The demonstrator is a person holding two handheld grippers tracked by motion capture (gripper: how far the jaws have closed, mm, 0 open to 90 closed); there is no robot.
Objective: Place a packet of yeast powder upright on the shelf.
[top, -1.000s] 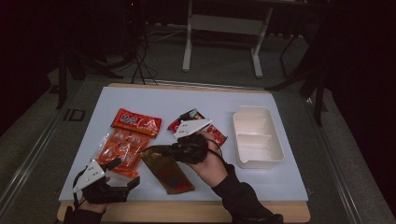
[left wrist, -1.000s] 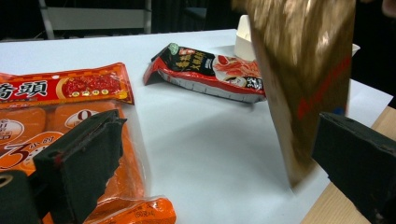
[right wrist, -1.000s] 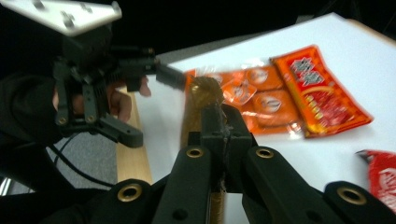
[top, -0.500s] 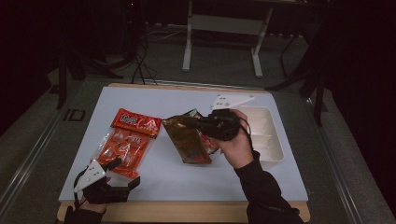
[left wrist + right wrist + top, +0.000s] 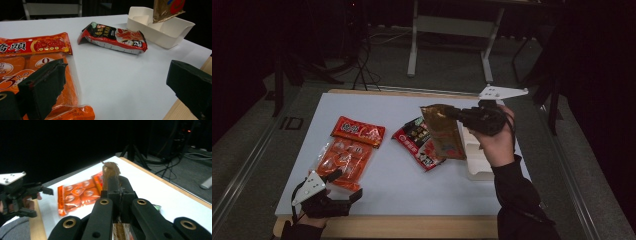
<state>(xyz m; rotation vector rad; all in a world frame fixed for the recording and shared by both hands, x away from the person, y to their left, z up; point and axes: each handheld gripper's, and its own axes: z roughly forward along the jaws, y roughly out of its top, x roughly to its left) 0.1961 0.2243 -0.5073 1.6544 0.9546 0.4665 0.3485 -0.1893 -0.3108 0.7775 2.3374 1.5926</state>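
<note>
Fingers (image 5: pixel 126 187) first: on the right gripper (image 5: pixel 462 116), pinched shut on the top edge of the brown pouch (image 5: pixel 443 132). Held up in the air, hanging loose, right over the left rim of the white tray (image 5: pixel 479 172). Over on the left gripper (image 5: pixel 346 185), jaws spread wide, nothing between them, parked well left of the tray by the orange pack (image 5: pixel 344 157).

Now the trouble spots. Only a thin pinch on a slick foil edge, so could easily slip out with a quick swing and drop short of the tray, onto the red-and-black packet (image 5: pixel 417 142) lying just left of it. Could also catch the rim with that dangling lower corner; looks like a light tray, so likely to tip or skid. Close to the right edge of the table too, so not much margin for a shove. Might also end up draped across the rim instead of down inside if let go too early.

As for the setting: white board (image 5: pixel 387 185) on a wooden tabletop (image 5: pixel 412 232), matte and flat. Red pack (image 5: pixel 358 131) farther left of the tray, beyond the orange one. Dim room all around, grey floor, cables (image 5: pixel 362 65) and metal stand legs (image 5: pixel 413 50) behind the tray's far side.
</note>
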